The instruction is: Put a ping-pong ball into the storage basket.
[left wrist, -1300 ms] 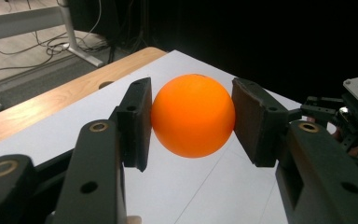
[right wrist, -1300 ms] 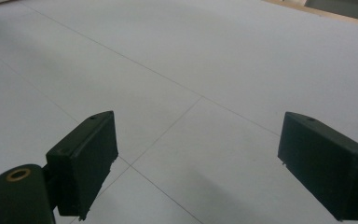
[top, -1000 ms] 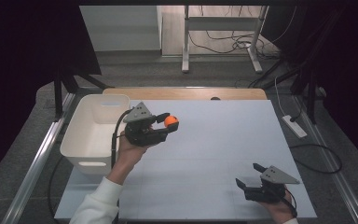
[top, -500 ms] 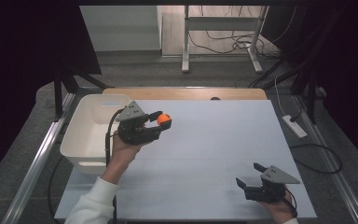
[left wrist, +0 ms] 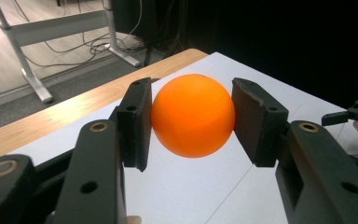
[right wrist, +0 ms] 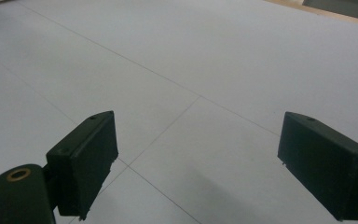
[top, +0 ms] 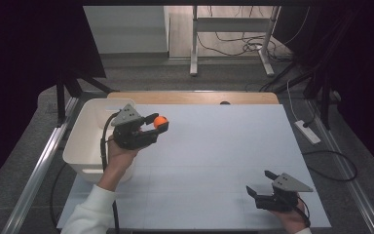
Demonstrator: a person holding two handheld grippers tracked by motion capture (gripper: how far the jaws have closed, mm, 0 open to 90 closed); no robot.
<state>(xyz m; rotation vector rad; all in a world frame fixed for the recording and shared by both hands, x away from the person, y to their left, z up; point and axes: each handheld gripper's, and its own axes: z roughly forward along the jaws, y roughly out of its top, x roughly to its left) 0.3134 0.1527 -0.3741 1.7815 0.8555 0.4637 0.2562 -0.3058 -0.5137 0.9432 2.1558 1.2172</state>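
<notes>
An orange ball (top: 160, 121) (left wrist: 193, 115) is clamped between the two black pads of my left gripper (top: 158, 125) (left wrist: 191, 122), held in the air over the left part of the white table sheet (top: 214, 161), just right of the white bin (top: 85, 141). Near the front right corner of the sheet rests my right gripper (top: 259, 183) (right wrist: 198, 158), open, its jaws wide apart with bare sheet between them. That same right gripper (left wrist: 354, 116) appears small at the right edge of the left gripper view.
The white bin stands at the table's left edge, its inside looking bare. A wooden strip (top: 195, 97) runs along the far edge of the table. Metal rails border both sides; cables and a power strip (top: 308, 132) lie on the floor.
My left gripper with the orange ball has drifted left toward the white bin. The right gripper has stayed where it was.
</notes>
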